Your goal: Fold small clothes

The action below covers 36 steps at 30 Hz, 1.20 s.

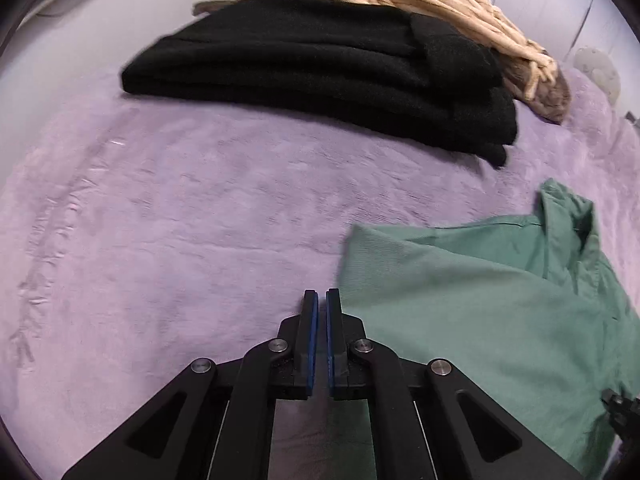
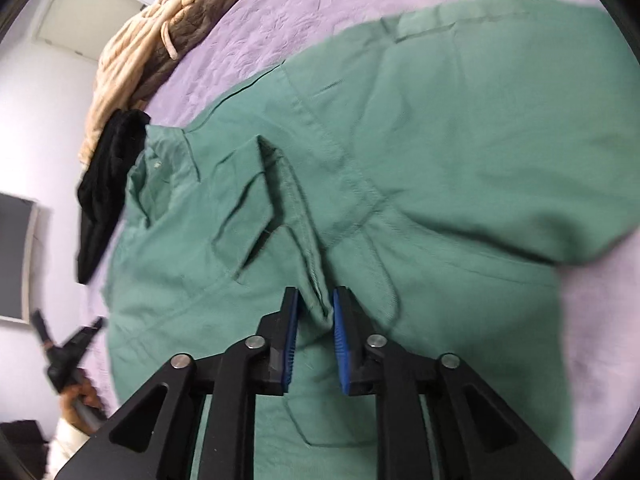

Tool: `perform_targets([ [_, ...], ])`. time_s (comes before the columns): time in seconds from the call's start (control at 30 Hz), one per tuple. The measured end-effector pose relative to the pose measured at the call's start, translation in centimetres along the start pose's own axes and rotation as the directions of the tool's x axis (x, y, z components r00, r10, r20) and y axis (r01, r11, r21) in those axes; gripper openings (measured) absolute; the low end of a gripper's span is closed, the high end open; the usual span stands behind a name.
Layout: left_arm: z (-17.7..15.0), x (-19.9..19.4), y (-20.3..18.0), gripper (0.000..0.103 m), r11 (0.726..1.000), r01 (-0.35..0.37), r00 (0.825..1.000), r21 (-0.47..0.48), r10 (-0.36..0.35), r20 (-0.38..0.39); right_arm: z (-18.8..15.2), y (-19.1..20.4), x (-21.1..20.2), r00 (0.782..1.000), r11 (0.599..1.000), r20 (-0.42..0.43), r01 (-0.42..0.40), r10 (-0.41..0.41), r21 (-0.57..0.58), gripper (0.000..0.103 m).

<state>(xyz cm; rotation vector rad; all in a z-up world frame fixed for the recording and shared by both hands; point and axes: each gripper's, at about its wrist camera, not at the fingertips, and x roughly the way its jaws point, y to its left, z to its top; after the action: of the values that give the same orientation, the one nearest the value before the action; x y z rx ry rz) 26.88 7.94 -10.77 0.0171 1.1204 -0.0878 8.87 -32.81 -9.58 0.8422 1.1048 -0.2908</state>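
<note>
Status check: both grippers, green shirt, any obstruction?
Left gripper shut, empty, at green shirt edge. Right gripper pinching a shirt fold. Nothing in the way.

We find no writing, label, brand or number to read here; the clothes (image 1: 480, 300) bear none. The bedcover (image 1: 180, 220) is plain too.

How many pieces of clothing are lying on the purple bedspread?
3: a green cotton shirt nearest, under the right gripper; a folded black knit garment further back; a beige cable-knit sweater behind it. More may lie out of view.
</note>
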Motion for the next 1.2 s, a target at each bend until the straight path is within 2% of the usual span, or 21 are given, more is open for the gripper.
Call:
perform_targets([
  [0.03, 0.0, -0.7, 0.5, 0.005, 0.999, -0.032, 0.999, 0.006, 0.032, 0.009, -0.2, 0.1, -0.6, 1.0, 1.0, 0.007, 0.021, -0.021, -0.016, 0.021],
  [0.2, -1.3, -5.3, 1.9, 0.005, 0.997, 0.074, 0.997, 0.033, -0.074, 0.004, -1.3, 2.6, -3.1, 0.999, 0.99, 0.036, -0.028, 0.033, -0.141, 0.023],
  [0.33, -4.6, -7.8, -0.4, 0.005, 0.978, 0.176, 0.984, 0.113, -0.175, -0.021, -1.9, 5.4, -1.5, 0.998, 0.974, 0.02, -0.056, 0.061, -0.22, 0.023],
  [0.4, -6.4, -7.5, -1.9, 0.005, 0.97, 0.196, 0.98, 0.142, -0.191, -0.05, -2.0, 5.7, 0.3, 0.999, 0.976, -0.006, -0.046, 0.046, -0.212, 0.023],
  [0.5, -8.8, -5.1, -3.6, 0.005, 0.977, 0.128, 0.989, 0.168, -0.112, -0.101, -2.5, 4.6, 2.5, 0.998, 0.985, -0.058, -0.029, 0.019, -0.168, 0.019],
  [0.57, -10.5, -3.6, -2.6, 0.005, 0.981, 0.078, 0.991, 0.177, -0.056, -0.123, -3.0, 3.7, 2.1, 0.997, 0.988, -0.06, -0.056, 0.048, -0.146, 0.019],
  [0.63, -11.5, -3.3, -0.8, 0.005, 0.984, 0.064, 0.993, 0.167, -0.046, -0.107, -3.7, 3.2, 1.4, 0.998, 0.987, -0.058, -0.025, 0.016, -0.16, 0.023],
  [0.7, -11.5, -3.1, 0.9, 0.005, 0.987, -0.017, 0.992, 0.158, 0.037, -0.12, -4.4, 2.4, 0.7, 0.997, 0.987, -0.067, -0.032, 0.022, -0.155, 0.023],
  [0.73, -11.5, -3.1, 1.7, 0.005, 0.989, -0.028, 0.99, 0.144, 0.047, -0.131, -4.8, 1.9, 0.3, 0.997, 0.989, -0.072, -0.028, 0.018, -0.143, 0.025],
  [0.87, -11.3, -5.0, 3.4, 0.005, 0.994, -0.049, 0.991, 0.101, 0.061, -0.12, -6.1, 0.2, -1.6, 0.997, 0.994, -0.072, -0.025, 0.018, -0.103, 0.038],
  [0.93, -11.5, -6.4, 3.1, 0.005, 0.993, -0.045, 0.993, 0.113, 0.057, -0.1, -6.7, -0.5, -2.6, 0.997, 0.996, -0.071, -0.027, 0.021, -0.087, 0.04],
  [1.0, -11.8, -7.7, 2.0, 0.005, 0.991, -0.029, 0.995, 0.131, 0.041, -0.089, -7.4, -1.0, -3.6, 0.997, 0.997, -0.071, -0.033, 0.028, -0.065, 0.043],
  [1.07, -12.3, -8.6, 0.6, 0.005, 0.989, -0.007, 0.996, 0.145, 0.02, -0.088, -8.1, -1.6, -4.6, 0.997, 0.998, -0.065, -0.043, 0.04, -0.039, 0.051],
  [1.2, -13.2, -10.1, -3.1, 0.005, 0.986, 0.038, 0.993, 0.165, -0.019, -0.112, -8.8, -3.0, -6.5, 0.997, 0.998, -0.05, -0.062, 0.062, -0.002, 0.054],
])
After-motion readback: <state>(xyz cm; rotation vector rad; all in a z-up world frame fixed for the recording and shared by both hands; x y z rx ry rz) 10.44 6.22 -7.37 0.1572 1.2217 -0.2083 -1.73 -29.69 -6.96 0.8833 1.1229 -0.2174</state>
